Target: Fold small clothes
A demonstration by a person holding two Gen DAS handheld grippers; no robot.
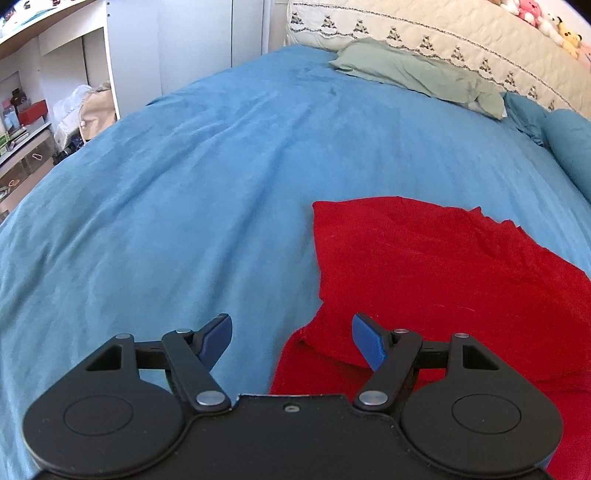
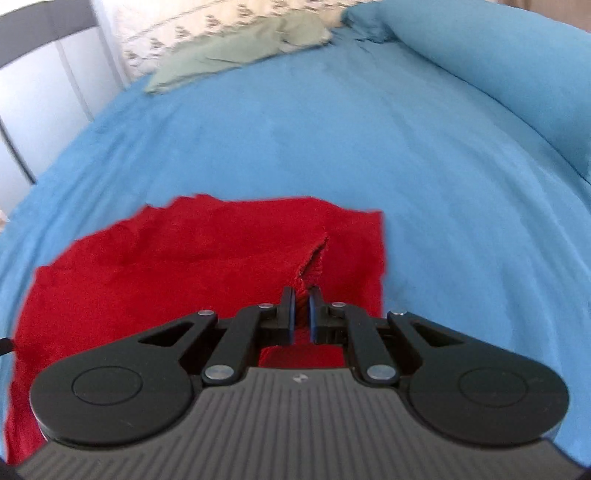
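Red knit garment point(image 1: 436, 280) lies flat on blue suede-like bedspread point(image 1: 207, 192), near edge of the bed, a few soft creases in it.

Left wrist view, left to right: white shelving unit point(image 1: 33, 92) with small boxes and clutter at far left, white wardrobe doors point(image 1: 184, 40) behind it. Bedspread fills the middle. Left gripper point(image 1: 291, 341) hovers at the garment's left edge, blue-padded jaws spread wide, nothing between them; left finger over bare bedspread, right finger over red fabric. Far right: pale green crumpled cloth point(image 1: 417, 74) at the far end of the bed, cream quilted headboard cover with dark embroidered motifs point(image 1: 443, 33) behind it, row of plush toys point(image 1: 546, 22) on top, blue pillow point(image 1: 569, 144) at right edge.

Right wrist view, blurred: wardrobe doors far left, green cloth point(image 2: 236, 48) far, garment point(image 2: 166, 277) near left and centre, blue pillow point(image 2: 517, 74) far right. Right gripper point(image 2: 301, 308) has jaws nearly closed, pinching a raised fold of the red fabric near the garment's right edge; a ridge runs away from the fingertips.

Only the left view shows shelves and toys. Only the right view shows the pinched fold.
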